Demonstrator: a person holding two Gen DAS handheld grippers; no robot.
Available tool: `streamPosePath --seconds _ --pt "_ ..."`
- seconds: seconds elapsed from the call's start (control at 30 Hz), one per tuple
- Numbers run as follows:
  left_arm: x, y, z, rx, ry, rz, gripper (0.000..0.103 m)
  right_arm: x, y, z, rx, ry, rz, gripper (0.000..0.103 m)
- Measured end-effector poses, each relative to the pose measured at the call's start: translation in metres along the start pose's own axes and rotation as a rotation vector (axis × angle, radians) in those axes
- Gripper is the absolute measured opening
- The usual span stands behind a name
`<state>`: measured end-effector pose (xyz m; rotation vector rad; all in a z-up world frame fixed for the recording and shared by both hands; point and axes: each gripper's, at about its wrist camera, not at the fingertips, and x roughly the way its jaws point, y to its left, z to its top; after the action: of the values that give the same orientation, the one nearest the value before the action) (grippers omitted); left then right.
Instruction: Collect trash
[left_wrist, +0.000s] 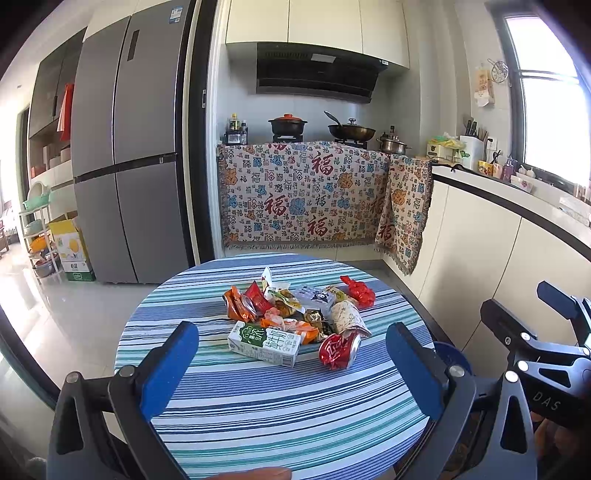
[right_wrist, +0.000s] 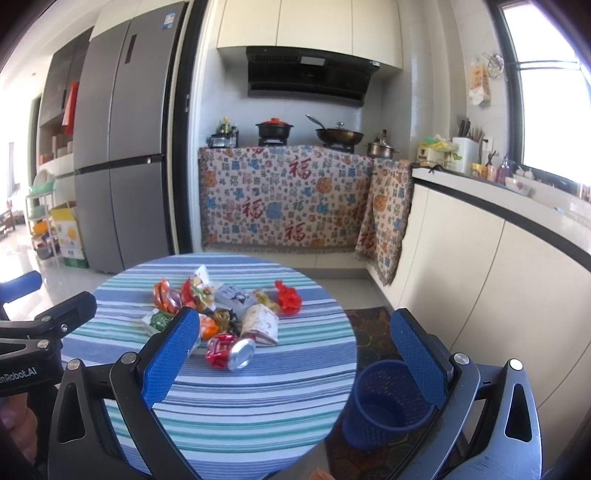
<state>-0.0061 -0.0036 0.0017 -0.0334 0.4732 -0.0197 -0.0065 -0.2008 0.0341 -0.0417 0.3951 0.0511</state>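
Grippers (left (left_wrist: 291, 354), right (right_wrist: 295, 350)) hover level, jaws spread, facing table (left_wrist: 258, 413).

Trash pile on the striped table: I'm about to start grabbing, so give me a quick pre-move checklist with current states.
1. Left gripper open, holding nothing: ok.
2. Right gripper open, holding nothing: ok.
3. Crushed red can at the pile's near edge, unobstructed: ok.
4. Milk carton lying flat, reachable: ok.
5. Blue bin upright on the floor beside the table, mouth open: ok.
6. Bin contents: cannot tell.
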Motion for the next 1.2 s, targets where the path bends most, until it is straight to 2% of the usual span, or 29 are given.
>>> streamPosePath --seconds 0.53,0.87,1.03,1.2 --pt "0.013 0.024 -0.010 -0.019 0.023 0.022 0.103 0.008 0.002 -0.004 -0.002 0.018 -0.008 0.103" --pt "0.052 0.058 -0.031 -0.035 0.106 0.040 0.103 0.038 0.005 -0.024 -0.008 0.071 0.002 0.103" --pt "0.092 0.079 -0.041 0.062 0.163 0.012 0.103 0.066 0.002 -0.046 0.006 0.157 0.020 0.103" --pt "0.145 0.091 -0.050 0.227 0.286 -0.102 0.103 0.073 0.000 -0.054 0.003 0.181 0.011 0.103"
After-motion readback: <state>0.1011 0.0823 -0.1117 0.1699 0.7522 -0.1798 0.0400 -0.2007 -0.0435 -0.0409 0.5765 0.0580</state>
